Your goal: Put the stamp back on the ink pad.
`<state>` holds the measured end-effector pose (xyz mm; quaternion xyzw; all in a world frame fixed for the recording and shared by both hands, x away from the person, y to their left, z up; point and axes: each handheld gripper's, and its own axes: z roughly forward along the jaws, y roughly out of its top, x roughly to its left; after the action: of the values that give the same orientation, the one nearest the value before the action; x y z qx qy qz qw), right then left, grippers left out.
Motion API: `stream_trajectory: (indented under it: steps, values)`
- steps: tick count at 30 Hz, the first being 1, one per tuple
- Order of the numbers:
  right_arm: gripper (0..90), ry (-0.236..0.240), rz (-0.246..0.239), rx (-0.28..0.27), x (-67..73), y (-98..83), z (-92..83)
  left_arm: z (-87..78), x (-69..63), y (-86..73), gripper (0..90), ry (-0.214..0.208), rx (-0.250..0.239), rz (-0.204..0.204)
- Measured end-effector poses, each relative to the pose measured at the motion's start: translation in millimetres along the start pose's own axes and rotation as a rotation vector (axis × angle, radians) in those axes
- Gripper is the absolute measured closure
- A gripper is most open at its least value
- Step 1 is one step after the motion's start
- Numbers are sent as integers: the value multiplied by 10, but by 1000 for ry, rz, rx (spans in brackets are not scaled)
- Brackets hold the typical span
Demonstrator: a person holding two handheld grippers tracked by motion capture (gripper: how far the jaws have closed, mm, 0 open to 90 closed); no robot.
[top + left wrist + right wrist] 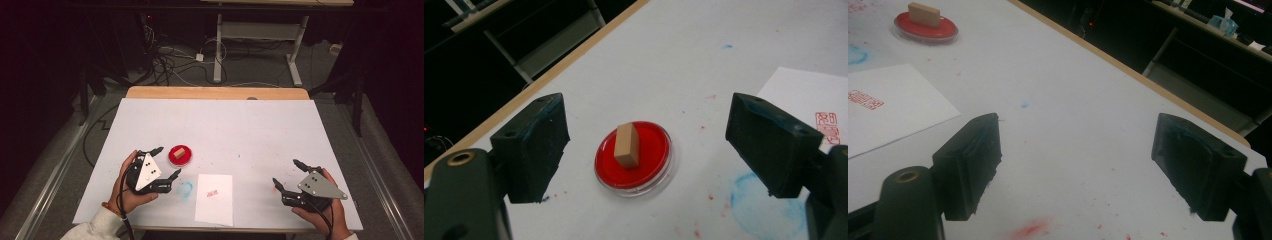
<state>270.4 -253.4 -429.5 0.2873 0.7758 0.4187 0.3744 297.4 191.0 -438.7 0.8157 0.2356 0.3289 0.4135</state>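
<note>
A small wooden stamp block (179,150) (627,145) (924,13) stands in a round red ink pad (179,156) (651,152) (930,28) on the white table left of centre. A white paper sheet (214,198) (888,112) bearing a red stamp mark (212,193) (830,126) (864,99) lies near the front edge. My left gripper (168,162) (649,150) is open just left of the pad, its jaws spread wide toward it and holding nothing. At the front right, my right gripper (286,173) (1075,165) is open over bare table.
A blue ink smear (186,189) (769,207) marks the table (220,125) between pad and paper, and red ink specks (1030,227) dot the surface. Beyond the wooden far edge (217,93) are cables on the floor and another desk's legs (218,50).
</note>
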Motion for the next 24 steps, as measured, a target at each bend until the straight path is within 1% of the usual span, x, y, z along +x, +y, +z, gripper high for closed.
stream_trajectory:
  steps: [5,10,13,14,19,24]
  values:
    - [185,1,8,-9,6,-11,4,-56,-8,-123,168,8,23,-6]
    - [185,-17,13,-12,8,-21,8,-95,-22,-240,168,1,58,-10]
    - [187,-20,22,-22,1,-32,6,-119,-19,-291,168,-2,68,-10]
    - [188,-20,24,-21,-2,-35,7,-127,-16,-308,168,4,73,-11]
    - [188,-24,29,-15,-1,-48,25,-163,21,-411,168,-1,94,-32]
    - [189,-19,31,-13,0,-67,32,-180,31,-509,168,-4,123,-40]
